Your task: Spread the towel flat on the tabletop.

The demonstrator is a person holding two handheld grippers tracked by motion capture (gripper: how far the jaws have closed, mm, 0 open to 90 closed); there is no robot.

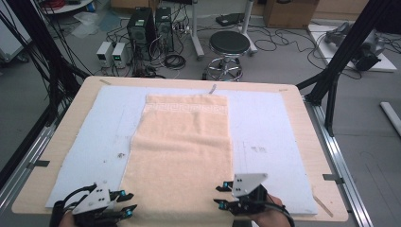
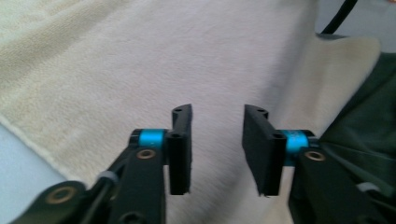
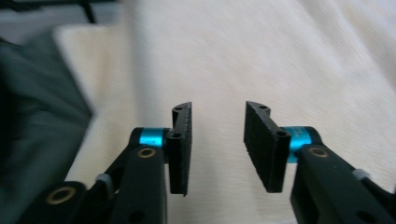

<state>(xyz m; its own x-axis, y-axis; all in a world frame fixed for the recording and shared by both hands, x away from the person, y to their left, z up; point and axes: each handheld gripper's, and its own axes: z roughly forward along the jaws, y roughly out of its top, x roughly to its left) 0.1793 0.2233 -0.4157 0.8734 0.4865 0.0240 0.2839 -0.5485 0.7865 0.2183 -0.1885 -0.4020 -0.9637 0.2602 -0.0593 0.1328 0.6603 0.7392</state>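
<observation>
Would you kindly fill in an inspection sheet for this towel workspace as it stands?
Surface: light wooden table under a pale blue mat.
Job's things: peach terry towel lying flat, patterned band at the far end, near edge at the grippers.
Clutter: a small dark speck on the mat left of the towel.
Grippers: left gripper and right gripper at the near corners, jaws apart, nothing between them.
Cables: loose cables on the floor beyond the table.
Surroundings: black round stool, two computer towers.

A pale blue mat point(image 1: 265, 127) covers the wooden table point(image 1: 307, 137); beyond stand a black stool point(image 1: 229, 45) and two computer towers point(image 1: 151, 28) (amid tangled cables).
</observation>
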